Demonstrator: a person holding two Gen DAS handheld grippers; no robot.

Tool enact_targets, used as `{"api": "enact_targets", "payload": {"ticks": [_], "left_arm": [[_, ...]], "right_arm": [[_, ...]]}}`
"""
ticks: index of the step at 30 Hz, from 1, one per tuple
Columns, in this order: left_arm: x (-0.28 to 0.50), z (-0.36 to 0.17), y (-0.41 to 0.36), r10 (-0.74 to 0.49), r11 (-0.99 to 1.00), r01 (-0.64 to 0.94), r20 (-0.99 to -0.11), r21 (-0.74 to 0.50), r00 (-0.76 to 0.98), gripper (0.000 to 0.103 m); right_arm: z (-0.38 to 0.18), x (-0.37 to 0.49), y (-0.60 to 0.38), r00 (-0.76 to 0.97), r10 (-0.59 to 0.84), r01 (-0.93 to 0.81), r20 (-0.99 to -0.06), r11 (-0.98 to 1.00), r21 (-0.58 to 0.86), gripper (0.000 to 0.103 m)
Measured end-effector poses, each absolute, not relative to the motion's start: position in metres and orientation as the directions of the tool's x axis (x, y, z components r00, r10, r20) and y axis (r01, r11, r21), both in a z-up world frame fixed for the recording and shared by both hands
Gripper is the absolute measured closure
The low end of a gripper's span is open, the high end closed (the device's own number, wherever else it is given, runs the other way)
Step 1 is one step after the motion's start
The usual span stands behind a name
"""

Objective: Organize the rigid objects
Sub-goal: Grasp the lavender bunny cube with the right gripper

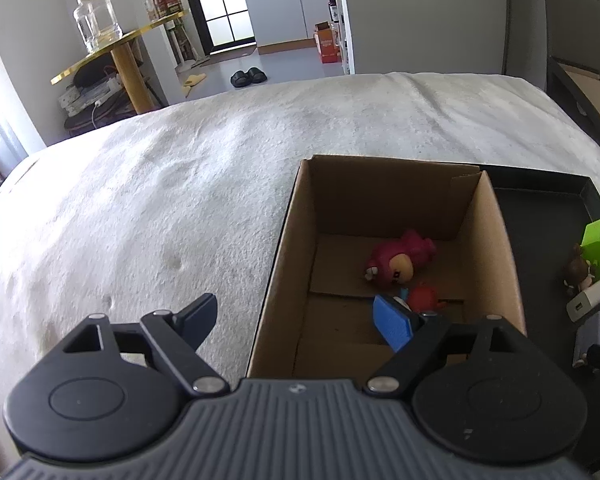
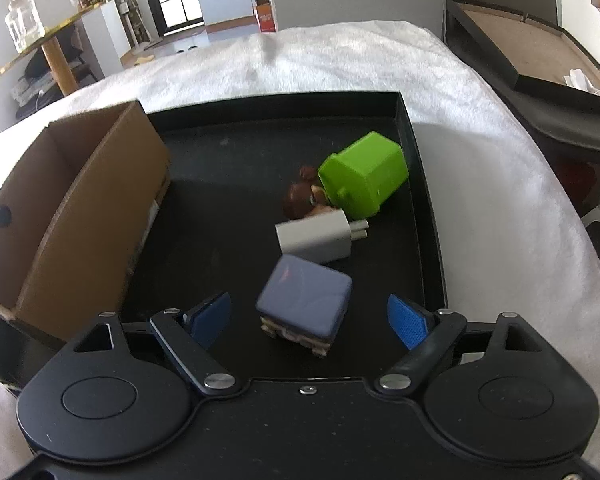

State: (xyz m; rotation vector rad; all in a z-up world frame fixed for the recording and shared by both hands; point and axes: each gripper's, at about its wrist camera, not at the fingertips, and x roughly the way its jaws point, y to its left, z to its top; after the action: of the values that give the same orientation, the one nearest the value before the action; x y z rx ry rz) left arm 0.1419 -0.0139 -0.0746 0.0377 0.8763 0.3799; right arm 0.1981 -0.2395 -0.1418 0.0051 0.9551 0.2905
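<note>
An open cardboard box (image 1: 496, 240) stands at the left end of a black tray (image 2: 420, 200) on a white bed cover. A pink figurine (image 1: 400, 260) and a small red toy (image 1: 422, 298) lie in the box. My left gripper (image 1: 296, 320) is open and straddles the box's near left wall, one finger outside and one inside, holding nothing. On the tray lie a green cup (image 2: 364, 174) on its side, a brown figurine (image 2: 300, 196), a white charger (image 2: 312, 240) and a grey-blue cube (image 2: 306, 300). My right gripper (image 2: 308, 320) is open, with the cube between its pads untouched.
The white fluffy cover (image 1: 160, 200) spreads left of and beyond the box. A gold side table with a glass jar (image 1: 96, 20) stands past the bed's far left corner. Dark furniture (image 2: 520, 60) sits off the right side of the bed.
</note>
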Motion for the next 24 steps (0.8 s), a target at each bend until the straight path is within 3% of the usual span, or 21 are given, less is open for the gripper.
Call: {"api": "enact_targets", "payload": {"ticks": [1,2,3,24], "left_arm": [[0.142,-0.075,-0.014,0.341,0.932,-0.309,-0.742,0.189,0.577,0.019],[0.143,-0.075,-0.015,0.343,0.932,-0.309,-0.743,0.191,0.575,0.018],[0.144,-0.076,-0.015,0.344,0.931,-0.310,-0.744,0.192,0.573,0.018],[0.145,-0.076,-0.015,0.357,0.927,-0.316,-0.744,0.205,0.565,0.018]], "right_arm": [[-0.144,0.198,-0.240,0.534,0.250,-0.247,-0.808,0.960,0.133,0.035],[-0.147,0.199,-0.241,0.520,0.264,-0.254,-0.812,0.956,0.148,0.054],[-0.148,0.200,-0.243,0.506,0.285,-0.261,-0.814,0.950,0.171,0.056],[-0.133,0.197,-0.255,0.547,0.313,-0.277,-0.776,0.943,0.185,0.060]]}}
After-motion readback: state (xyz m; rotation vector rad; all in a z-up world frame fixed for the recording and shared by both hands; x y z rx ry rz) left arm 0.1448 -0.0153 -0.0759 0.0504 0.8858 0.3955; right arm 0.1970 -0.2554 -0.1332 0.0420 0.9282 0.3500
